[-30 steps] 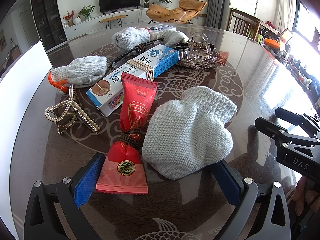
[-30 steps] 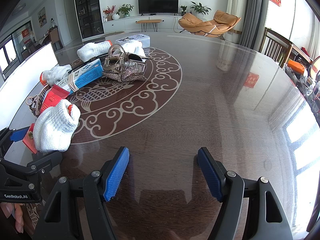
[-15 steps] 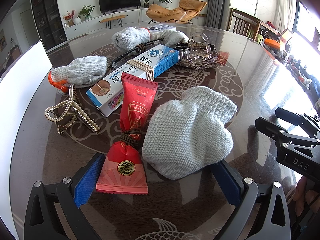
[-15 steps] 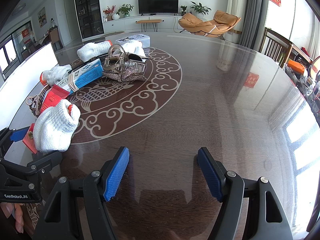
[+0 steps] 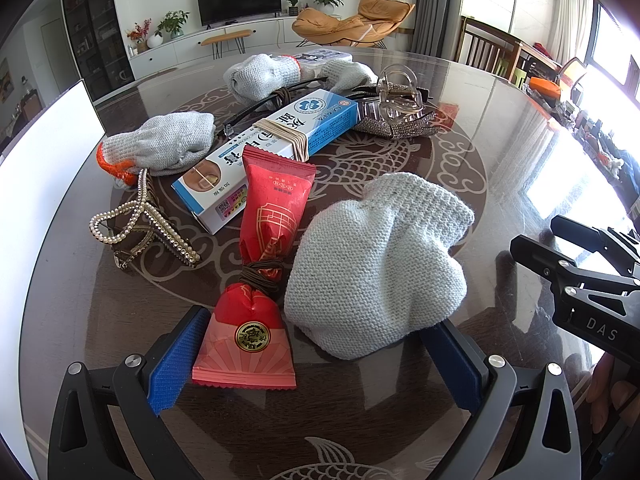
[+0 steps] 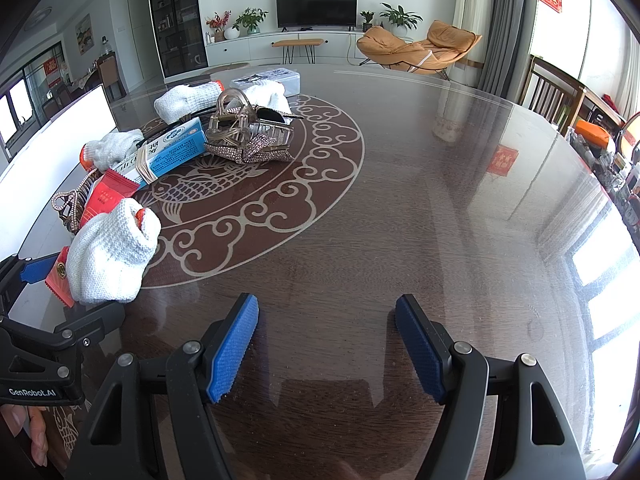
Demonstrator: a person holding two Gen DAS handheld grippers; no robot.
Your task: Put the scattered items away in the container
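Note:
My left gripper [image 5: 316, 356] is open, low over the table, its blue pads flanking a red snack packet [image 5: 260, 276] tied with a brown band and a balled white knit glove [image 5: 376, 268]. Behind them lie a blue-and-white box [image 5: 272, 148] wrapped in rubber bands, a pearl hair clip [image 5: 140, 224], a glove with an orange cuff [image 5: 160, 144], black glasses [image 5: 264, 104], a clear claw clip [image 5: 400, 96] and a rhinestone clip [image 5: 400, 126]. A clear lidded container [image 6: 276, 78] stands at the far side. My right gripper [image 6: 326, 346] is open over bare table, holding nothing.
The round dark table [image 6: 440, 220] has a glass top with a fish pattern. A white board [image 5: 36, 184] runs along the table's left side. Wooden chairs [image 6: 556, 92] stand at the right. The left gripper's body [image 6: 44, 356] shows at the right wrist view's left edge.

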